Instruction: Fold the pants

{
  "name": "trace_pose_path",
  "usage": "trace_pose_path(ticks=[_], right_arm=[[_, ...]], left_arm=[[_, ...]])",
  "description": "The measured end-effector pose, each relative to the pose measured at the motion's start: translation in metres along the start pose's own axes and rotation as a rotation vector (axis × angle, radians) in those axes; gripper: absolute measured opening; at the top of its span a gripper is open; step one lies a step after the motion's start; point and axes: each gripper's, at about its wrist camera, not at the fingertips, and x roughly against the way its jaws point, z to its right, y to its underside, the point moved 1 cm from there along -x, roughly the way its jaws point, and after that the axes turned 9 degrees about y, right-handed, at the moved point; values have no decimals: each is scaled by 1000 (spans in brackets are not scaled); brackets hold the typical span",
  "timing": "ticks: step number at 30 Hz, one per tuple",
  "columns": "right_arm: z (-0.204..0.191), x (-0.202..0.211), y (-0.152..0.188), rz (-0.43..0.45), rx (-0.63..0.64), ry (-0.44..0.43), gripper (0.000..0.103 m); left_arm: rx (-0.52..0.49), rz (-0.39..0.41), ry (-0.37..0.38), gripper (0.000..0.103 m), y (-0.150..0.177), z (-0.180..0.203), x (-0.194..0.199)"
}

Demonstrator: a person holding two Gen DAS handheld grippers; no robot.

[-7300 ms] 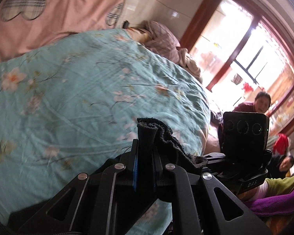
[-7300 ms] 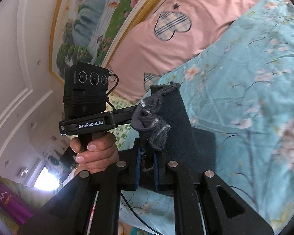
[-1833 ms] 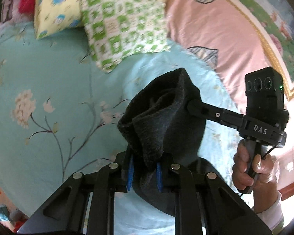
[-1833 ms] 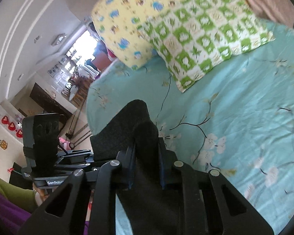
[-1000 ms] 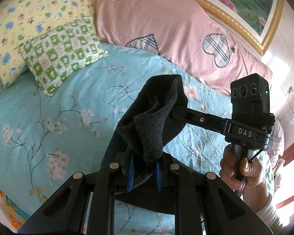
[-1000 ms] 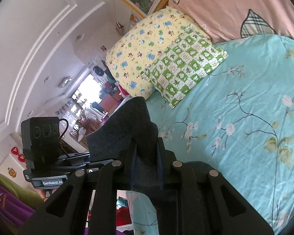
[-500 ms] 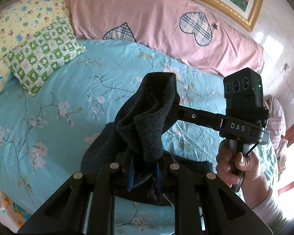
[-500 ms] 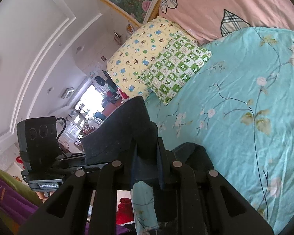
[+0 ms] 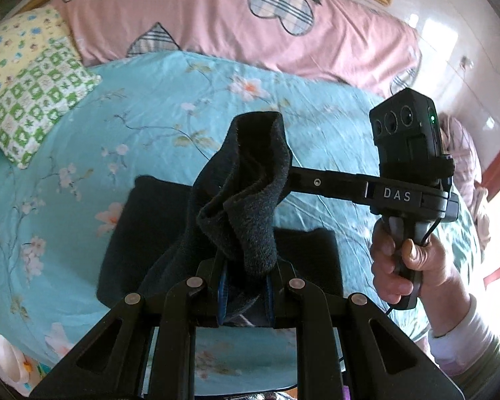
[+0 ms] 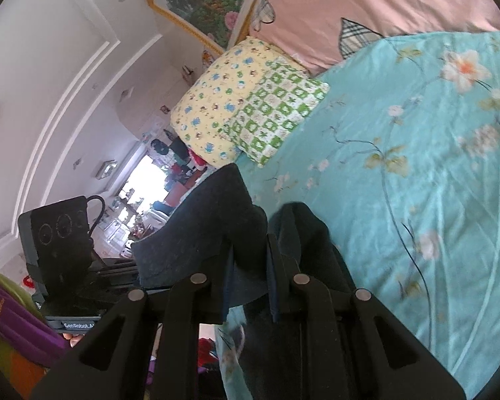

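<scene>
The dark pants (image 9: 250, 206) hang from both grippers above the turquoise flowered bedspread (image 9: 170, 100). Their lower part lies flat on the bed (image 9: 143, 220). My left gripper (image 9: 245, 286) is shut on a bunched edge of the pants. My right gripper (image 10: 250, 283) is shut on another edge of the pants (image 10: 216, 226). In the left wrist view the right gripper's body (image 9: 406, 173) reaches in from the right, held by a hand, its tips hidden behind the cloth. In the right wrist view the left gripper's body (image 10: 60, 243) sits at the left.
A pink headboard cushion (image 9: 250, 26) with plaid hearts runs along the back. A green checked pillow (image 9: 33, 100) and a yellow pillow (image 10: 216, 100) lie at the bed's left. A pile of cloth (image 9: 463, 166) lies at the bed's right.
Both grippers have swung with the pants towards the headboard and come lower. The lower part of the pants now lies spread on the bedspread.
</scene>
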Motion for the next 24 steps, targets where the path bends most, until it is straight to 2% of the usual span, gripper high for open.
trace_pose_path(ticks=[11,20,24], right_arm=[[23,23,33,32,-51,58,19],[28,39,51,37,-34,112,19],[32,41,56,11,-31,163,19]], left_arm=[[-93,-21,31,17,23,26,-28],[-157,-15,4,17,38,47,-40],[-180,-14,-9,17,45,49,-53]])
